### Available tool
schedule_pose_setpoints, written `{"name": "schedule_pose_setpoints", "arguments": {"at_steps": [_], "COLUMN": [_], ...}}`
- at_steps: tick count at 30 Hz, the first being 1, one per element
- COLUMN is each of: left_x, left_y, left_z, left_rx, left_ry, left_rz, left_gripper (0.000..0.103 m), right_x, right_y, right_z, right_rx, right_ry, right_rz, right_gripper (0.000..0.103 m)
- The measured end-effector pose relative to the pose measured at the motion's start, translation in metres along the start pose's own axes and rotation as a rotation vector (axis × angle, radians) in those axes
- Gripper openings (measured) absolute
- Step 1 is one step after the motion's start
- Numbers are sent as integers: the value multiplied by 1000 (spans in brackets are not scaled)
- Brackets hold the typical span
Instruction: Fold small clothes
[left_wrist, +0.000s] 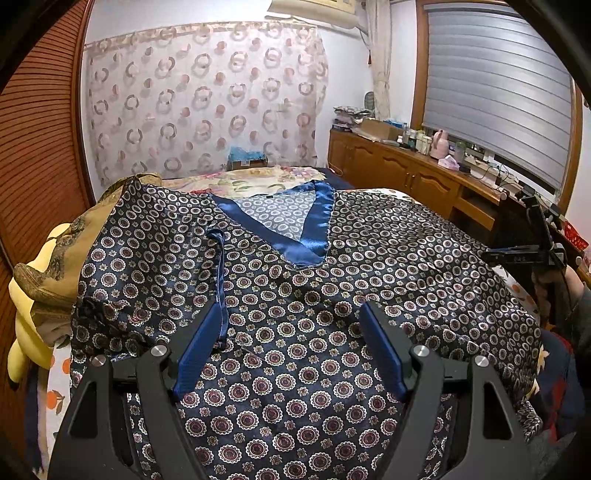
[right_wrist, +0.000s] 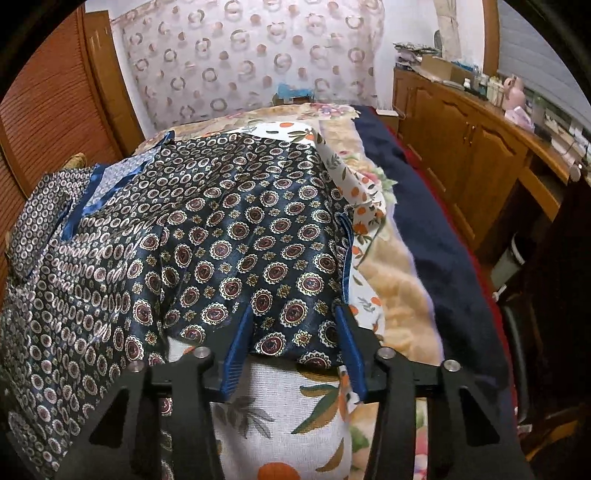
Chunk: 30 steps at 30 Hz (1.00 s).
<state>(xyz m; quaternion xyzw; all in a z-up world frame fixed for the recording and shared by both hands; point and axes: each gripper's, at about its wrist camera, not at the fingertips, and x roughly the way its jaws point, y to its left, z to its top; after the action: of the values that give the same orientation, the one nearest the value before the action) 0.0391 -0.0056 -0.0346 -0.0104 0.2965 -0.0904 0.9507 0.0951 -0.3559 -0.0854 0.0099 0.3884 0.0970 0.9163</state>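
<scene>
A dark navy satin top (left_wrist: 295, 295) printed with round medallions lies spread on the bed, its blue V-neck trim (left_wrist: 314, 229) at the far side. My left gripper (left_wrist: 291, 308) hovers over the top's middle, jaws wide apart, nothing between the blue pads. In the right wrist view the same top (right_wrist: 240, 240) fills the left and centre. My right gripper (right_wrist: 293, 310) sits at the near edge of its right sleeve, a blue finger (right_wrist: 240, 332) on either side. The sleeve cloth lies flat between them, not pinched.
The bed carries a white orange-print sheet (right_wrist: 280, 406), a floral blanket (right_wrist: 402, 295) and a dark navy cover (right_wrist: 436, 229). A wooden cabinet (left_wrist: 399, 166) with clutter runs along the right. A yellow plush and olive cloth (left_wrist: 40, 280) lie left of the top.
</scene>
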Motion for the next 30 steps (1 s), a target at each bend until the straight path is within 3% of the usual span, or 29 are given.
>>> {"name": "schedule_pose_setpoints", "arguments": {"at_steps": [1, 2, 3, 12, 17, 22, 25, 26, 27, 30], "left_x": [0, 1, 1, 4, 6, 9, 9, 9, 9, 9], "left_y": [0, 1, 1, 1, -2, -6, -7, -6, -6, -6], "left_z": [0, -1, -1, -2, -1, -3, -4, -5, -4, -4], "left_rx": [-1, -2, -4, -9, -8, 5, 5, 2, 1, -4], "left_ry": [0, 1, 3, 12, 16, 28, 29, 30, 30, 30], "left_rz": [1, 1, 1, 2, -2, -9, -12, -13, -14, -15], "left_gripper": [77, 78, 77, 77, 77, 77, 77, 77, 77, 77], "right_x": [-3, -5, -8, -46, -66, -61, -56, -53, -55, -53], "right_y": [0, 0, 0, 35, 90, 139, 145, 141, 135, 117], "right_z": [2, 2, 2, 27, 43, 31, 17, 17, 13, 14], "right_rx": [-9, -19, -31, -107, -229, -324, -336, -333, -325, -279], "right_ry": [-6, -12, -15, -179, -262, -235, -201, -202, -205, -196], "right_rz": [-19, -48, -71, -78, 12, 138, 156, 155, 155, 150], "right_gripper": [32, 17, 11, 8, 8, 8, 32, 46, 51, 51]}}
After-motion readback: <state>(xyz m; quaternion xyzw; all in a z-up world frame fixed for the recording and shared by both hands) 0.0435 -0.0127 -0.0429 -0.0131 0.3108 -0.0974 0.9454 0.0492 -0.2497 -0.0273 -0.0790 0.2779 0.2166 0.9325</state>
